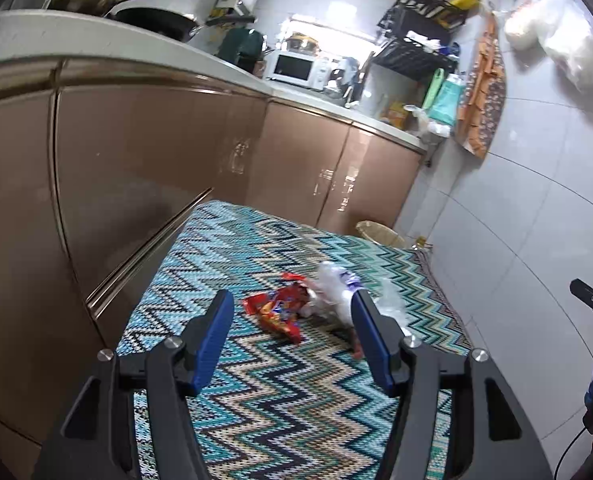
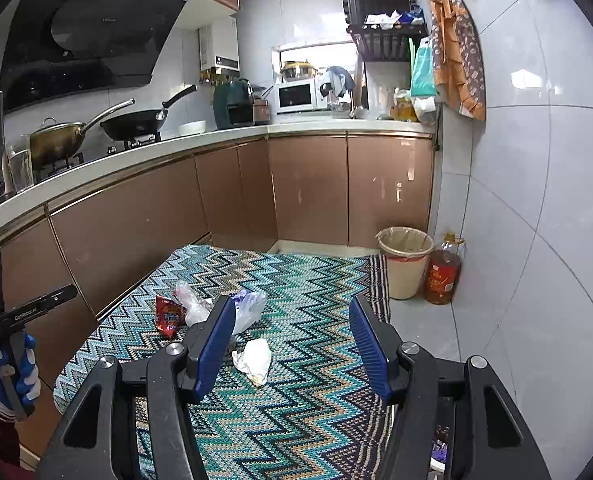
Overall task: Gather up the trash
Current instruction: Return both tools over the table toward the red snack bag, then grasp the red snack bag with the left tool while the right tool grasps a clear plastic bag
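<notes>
Left tongs: the left tongs (image 1: 292, 312) with blue pads are wide open and hold nothing. They hang above the zigzag rug.
Right tongs: the right tongs (image 2: 292, 316) with blue pads are wide open too, and they hold nothing.
Red wrapper: a crinkled red snack wrapper (image 1: 277, 310) lies on the rug, between the pads of the left tongs in that view, not touching them.
Clear bag: a crumpled clear plastic bag (image 1: 332, 286) lies just beside the red wrapper, touching it.
White tissue: a scrunched white tissue (image 2: 255, 360) lies on the rug near the right tongs, a little apart from the other trash.
Rug: the blue, black and cream zigzag woven rug (image 2: 296, 408) covers the floor by the brown cupboards (image 2: 308, 188).
Bin: a round cream trash bin with a plastic liner (image 2: 405, 260) stands in the far corner, well apart from the trash.
Bottle: a big bottle of yellow-brown oil (image 2: 442, 270) stands just beside the bin.
Surface: a black frying pan (image 2: 136, 126) and a white microwave (image 2: 296, 96) sit on the white surface (image 2: 224, 136).
</notes>
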A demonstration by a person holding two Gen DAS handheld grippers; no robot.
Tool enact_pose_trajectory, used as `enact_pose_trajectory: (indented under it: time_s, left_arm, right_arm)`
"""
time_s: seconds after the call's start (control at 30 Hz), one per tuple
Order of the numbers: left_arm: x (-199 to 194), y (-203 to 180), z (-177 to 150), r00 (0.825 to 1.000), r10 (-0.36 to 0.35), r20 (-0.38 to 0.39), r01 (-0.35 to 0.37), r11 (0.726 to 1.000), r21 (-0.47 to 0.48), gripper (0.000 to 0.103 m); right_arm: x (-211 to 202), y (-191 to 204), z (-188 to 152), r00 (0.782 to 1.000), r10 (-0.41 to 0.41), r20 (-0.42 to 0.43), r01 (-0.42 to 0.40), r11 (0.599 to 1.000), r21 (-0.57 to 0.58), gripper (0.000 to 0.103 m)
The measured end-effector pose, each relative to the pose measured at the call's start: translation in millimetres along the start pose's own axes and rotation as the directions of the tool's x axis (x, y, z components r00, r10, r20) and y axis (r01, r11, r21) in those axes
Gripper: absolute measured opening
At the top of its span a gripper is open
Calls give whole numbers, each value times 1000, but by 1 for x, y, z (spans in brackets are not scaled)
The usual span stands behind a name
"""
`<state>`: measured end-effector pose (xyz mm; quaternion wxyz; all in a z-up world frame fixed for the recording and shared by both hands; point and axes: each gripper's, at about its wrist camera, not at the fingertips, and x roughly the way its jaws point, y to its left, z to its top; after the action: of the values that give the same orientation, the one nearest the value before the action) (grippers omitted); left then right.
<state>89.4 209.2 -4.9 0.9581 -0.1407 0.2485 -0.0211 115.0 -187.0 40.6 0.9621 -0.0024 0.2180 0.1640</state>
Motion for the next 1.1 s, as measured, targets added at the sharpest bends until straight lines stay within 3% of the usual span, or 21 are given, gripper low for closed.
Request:
enact_pose_trajectory:
  time_s: [0.27,0.57,0.77,1.1]
  left_arm:
    - [45,7,-14,995,10,-97,-10,1000,-5,59]
    - [97,5,-22,985,-3,-171,6,1000,21,59]
    - [127,0,-21,981,7,-196,8,997,72,59]
    - [175,-7,-22,973,13,-230,20,990,141,58]
  right_arm:
    - [48,5,-11,994,45,-101,-44,999,9,56]
    - [111,17,-17,971,126,-201,-124,992,23,56]
    - [161,24,-24,941,194,-277,-185,981,59,56]
    - [244,32,-35,872,307,-380,-258,950,175,56]
